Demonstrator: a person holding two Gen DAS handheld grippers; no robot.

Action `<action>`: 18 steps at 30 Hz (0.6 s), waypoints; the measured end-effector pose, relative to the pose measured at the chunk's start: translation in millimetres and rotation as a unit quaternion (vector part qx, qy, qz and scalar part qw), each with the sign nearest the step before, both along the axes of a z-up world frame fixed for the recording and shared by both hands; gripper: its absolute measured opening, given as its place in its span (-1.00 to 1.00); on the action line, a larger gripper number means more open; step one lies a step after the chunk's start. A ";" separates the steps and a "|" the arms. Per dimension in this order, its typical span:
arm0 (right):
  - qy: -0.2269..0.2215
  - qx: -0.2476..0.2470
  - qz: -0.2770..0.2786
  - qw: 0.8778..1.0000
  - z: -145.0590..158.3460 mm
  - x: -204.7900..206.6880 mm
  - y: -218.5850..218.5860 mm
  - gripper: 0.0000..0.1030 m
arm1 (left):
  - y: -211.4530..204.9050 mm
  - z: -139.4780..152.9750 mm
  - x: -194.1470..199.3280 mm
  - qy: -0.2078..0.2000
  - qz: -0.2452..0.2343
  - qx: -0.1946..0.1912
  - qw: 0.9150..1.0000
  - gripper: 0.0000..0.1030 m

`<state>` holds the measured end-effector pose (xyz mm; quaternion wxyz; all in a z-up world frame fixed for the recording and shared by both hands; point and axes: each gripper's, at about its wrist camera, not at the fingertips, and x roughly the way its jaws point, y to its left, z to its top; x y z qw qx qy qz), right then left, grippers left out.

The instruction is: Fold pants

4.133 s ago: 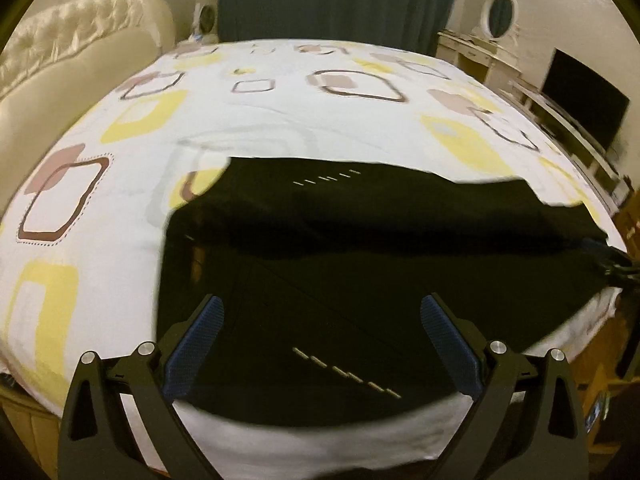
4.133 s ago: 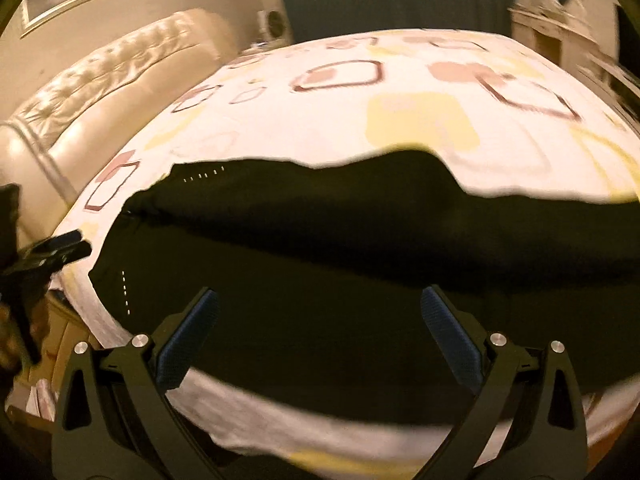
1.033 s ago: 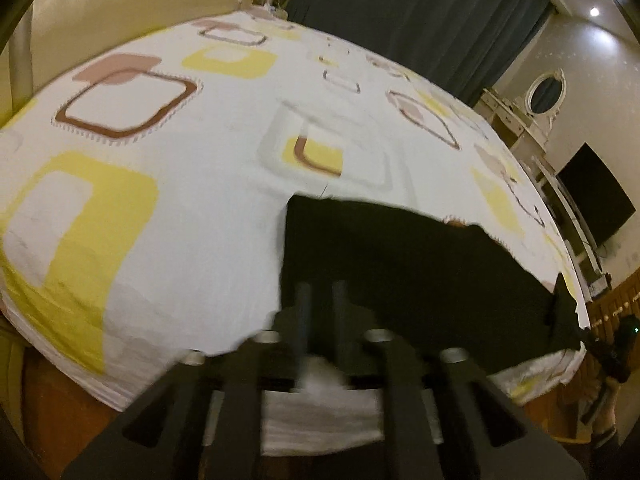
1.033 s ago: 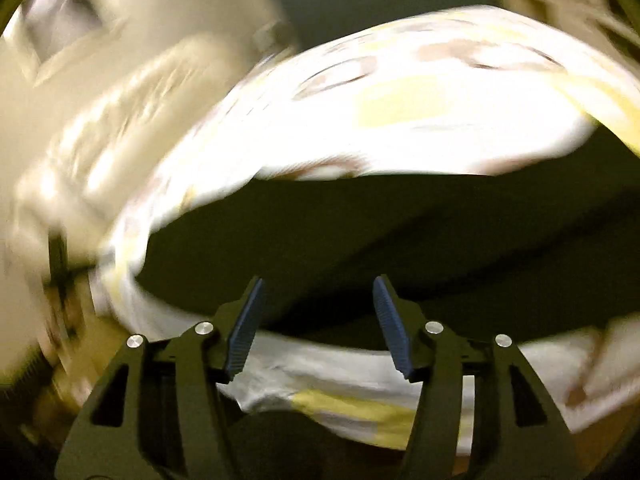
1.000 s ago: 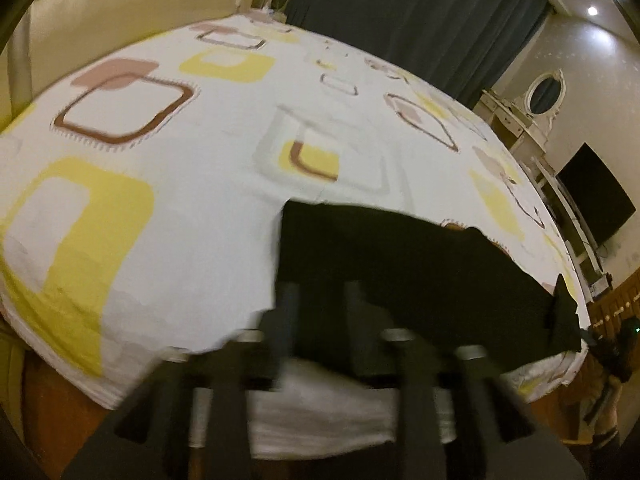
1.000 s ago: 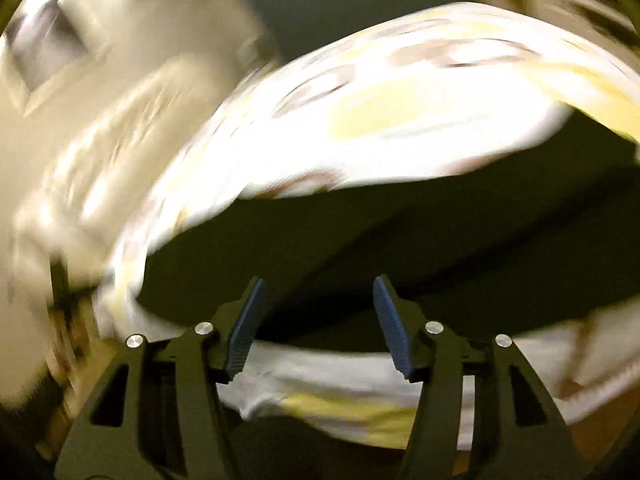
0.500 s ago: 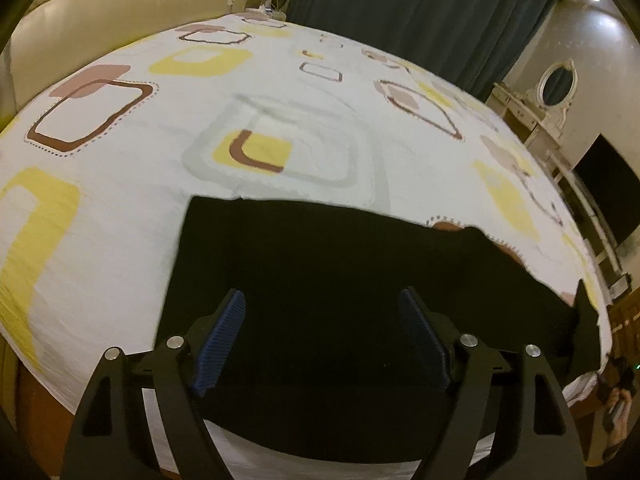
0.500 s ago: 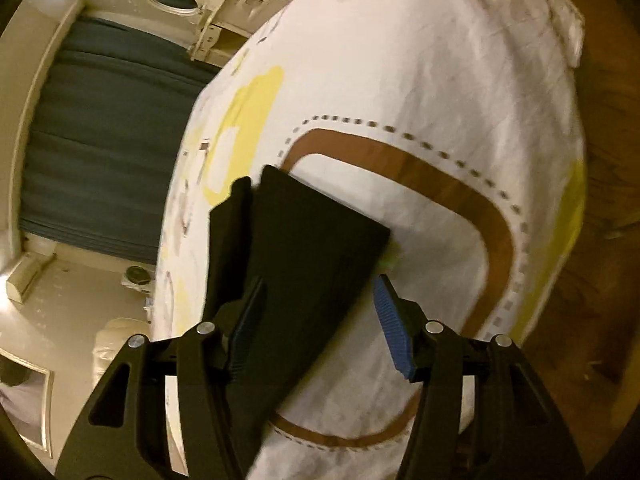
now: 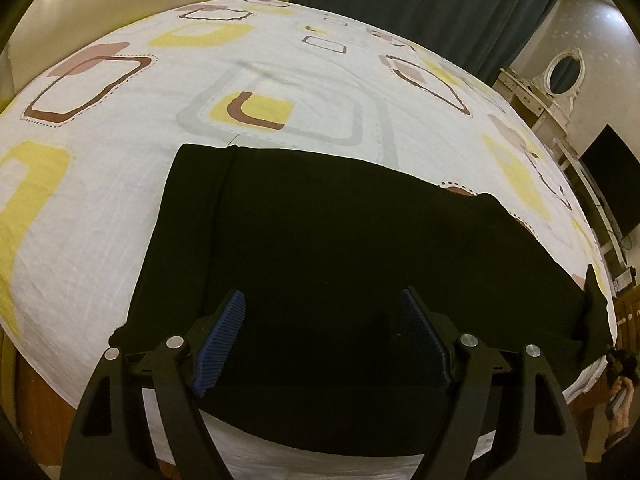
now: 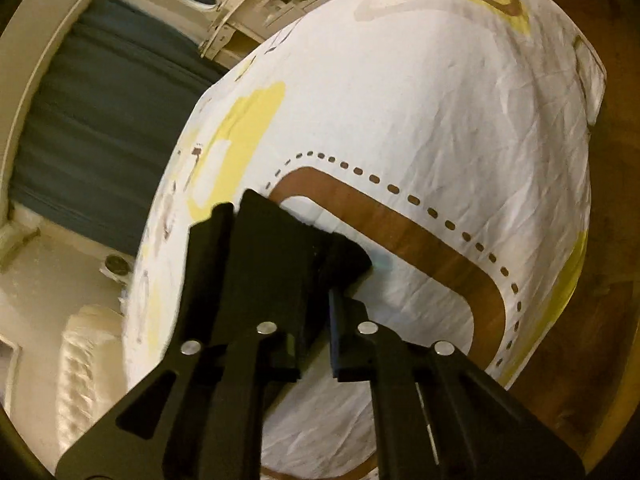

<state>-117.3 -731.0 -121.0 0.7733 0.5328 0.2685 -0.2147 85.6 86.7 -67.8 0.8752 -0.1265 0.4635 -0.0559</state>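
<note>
Two grippers at work: we have the right gripper (image 10: 320, 312) closing its jaws on the hem end of the pants (image 9: 360, 248), flat on the bed (image 9: 120, 160), left gripper (image 9: 320, 340) spread empty above the waist end; next, probably carry the hem over toward the waist.

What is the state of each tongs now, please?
Left tongs: open, holding nothing, above the black fabric pants.
Right tongs: closing on the pants' end.

Left gripper (image 9: 322, 340) from near-shut to wide over pants (image 9: 340, 248); right gripper (image 10: 320, 320) closing onto their corner.
</note>
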 end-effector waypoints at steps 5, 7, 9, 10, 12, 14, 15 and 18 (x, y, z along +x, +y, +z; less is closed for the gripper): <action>0.052 -0.133 -0.015 0.990 70.0 31.0 35.1 -0.30 | -0.7 1.3 1.7 0.000 0.002 0.001 1.000 0.53; 0.044 -0.166 0.003 0.985 93.1 62.1 52.5 -0.14 | -1.8 1.7 2.5 0.000 0.001 0.002 1.000 0.53; 0.036 -0.177 0.045 0.982 105.6 110.5 70.4 -0.13 | -2.3 0.8 2.5 0.001 0.000 0.001 1.000 0.54; 0.039 -0.177 0.058 0.982 106.1 128.4 75.5 -0.13 | -3.1 0.1 2.3 0.002 -0.002 0.004 1.000 0.55; 0.055 -0.182 0.078 0.979 105.5 168.2 86.2 -0.13 | -4.9 -0.5 2.1 0.002 -0.007 0.012 1.000 0.55; 0.062 -0.190 0.067 0.978 107.9 183.4 87.3 -0.13 | -7.1 -0.3 1.5 -0.001 -0.012 0.026 1.000 0.56; 0.066 -0.186 0.057 0.979 106.3 186.8 84.2 -0.13 | -7.5 -0.6 0.9 -0.001 -0.013 0.029 0.999 0.56; 0.069 -0.161 0.040 0.984 98.2 179.5 74.4 -0.13 | -8.2 -1.3 -0.2 0.000 -0.019 0.026 0.999 0.56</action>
